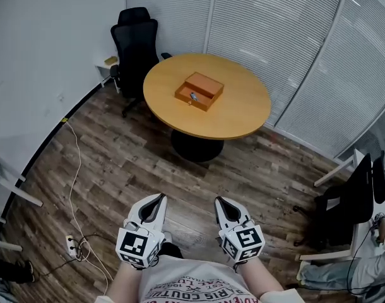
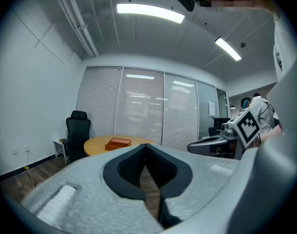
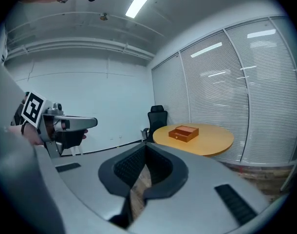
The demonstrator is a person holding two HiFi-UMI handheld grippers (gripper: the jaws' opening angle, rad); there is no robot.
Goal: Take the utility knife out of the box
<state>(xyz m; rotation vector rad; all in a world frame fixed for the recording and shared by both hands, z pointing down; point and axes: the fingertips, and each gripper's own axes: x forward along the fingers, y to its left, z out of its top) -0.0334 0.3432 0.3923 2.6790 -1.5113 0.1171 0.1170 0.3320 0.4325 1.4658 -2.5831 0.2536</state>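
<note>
My head view looks steeply down, my gripper views level; all share the far table (image 1: 243,115) and box (image 1: 199,91) at twelve o'clock.

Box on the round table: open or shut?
Open. The head view shows the box with its lid tipped back and a small object lying inside.

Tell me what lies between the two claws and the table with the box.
Only bare wooden floor up to the table, as the head view shows; the white cable lies further left.

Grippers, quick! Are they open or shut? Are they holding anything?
Left gripper: shut, holding nothing.
Right gripper: shut, holding nothing.
</note>
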